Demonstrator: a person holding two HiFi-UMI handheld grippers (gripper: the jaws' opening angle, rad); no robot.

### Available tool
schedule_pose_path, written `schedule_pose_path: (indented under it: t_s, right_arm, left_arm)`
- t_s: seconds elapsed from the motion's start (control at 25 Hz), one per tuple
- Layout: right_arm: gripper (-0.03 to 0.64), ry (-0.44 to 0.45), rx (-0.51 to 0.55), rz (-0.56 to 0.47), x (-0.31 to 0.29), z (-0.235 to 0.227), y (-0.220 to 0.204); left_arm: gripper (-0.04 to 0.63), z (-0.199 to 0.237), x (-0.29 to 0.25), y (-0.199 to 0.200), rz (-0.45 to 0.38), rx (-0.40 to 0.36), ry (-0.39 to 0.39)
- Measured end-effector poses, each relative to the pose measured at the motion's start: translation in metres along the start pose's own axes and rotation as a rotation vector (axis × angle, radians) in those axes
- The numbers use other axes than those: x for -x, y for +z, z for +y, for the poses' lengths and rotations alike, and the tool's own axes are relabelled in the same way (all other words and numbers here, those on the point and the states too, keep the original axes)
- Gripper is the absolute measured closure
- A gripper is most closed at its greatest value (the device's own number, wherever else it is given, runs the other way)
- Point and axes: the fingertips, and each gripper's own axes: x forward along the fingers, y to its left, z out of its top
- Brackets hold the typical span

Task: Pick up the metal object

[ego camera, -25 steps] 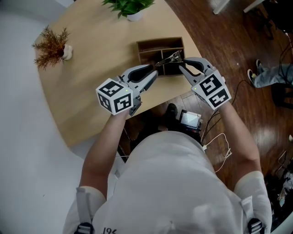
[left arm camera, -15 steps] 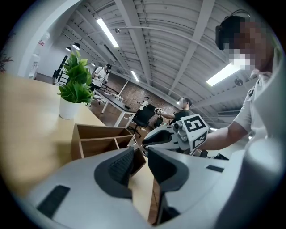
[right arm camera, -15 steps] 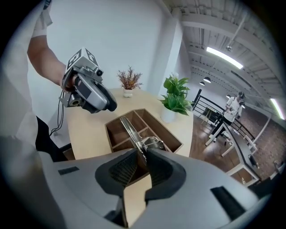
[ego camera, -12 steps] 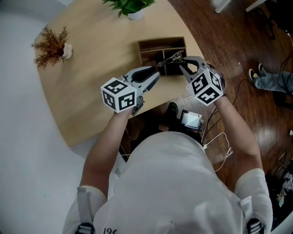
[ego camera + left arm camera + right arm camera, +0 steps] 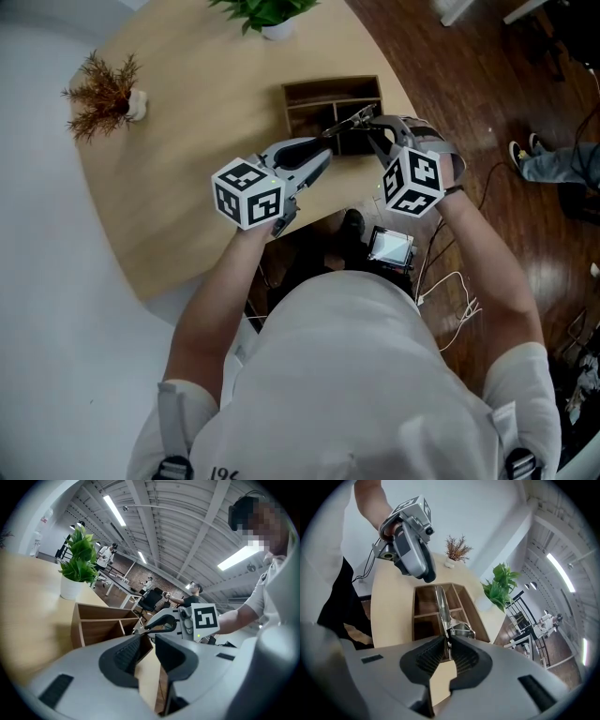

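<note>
The right gripper has its ribbed black pads pressed together on the metal object, a long, flat, shiny strip with a bent bracket near its held end. The strip points out over the wooden box. In the head view the metal object hangs above the box's near compartments, clear of its walls, with the right gripper at the box's near right corner.

The left gripper holds nothing. Its smooth grey jaws stand a little apart, showing only the bench edge between them. It hovers just in front of the box's near left side.

The wooden box is a dark brown open tray with thin dividers. It sits on the pale, rounded bench. Beyond the box stands a leafy green plant in a white pot, and well to the box's left a dry reddish sprig.
</note>
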Motion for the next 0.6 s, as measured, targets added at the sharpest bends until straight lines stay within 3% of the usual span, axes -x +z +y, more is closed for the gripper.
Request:
schedule_pose_path:
  t_s: [0.32,0.6]
  right_arm:
    - [0.572,0.013,0.071,0.037,-0.013,0.006,-0.002]
    - [0.581,-0.015,0.061,0.031,-0.011,0.007,-0.002]
  left_arm:
    - [0.515,0.002,-0.004,-0.005,0.012,-0.001,0.002]
    - [0.515,0.007,-0.006,-0.005,0.006,-0.004,0.012]
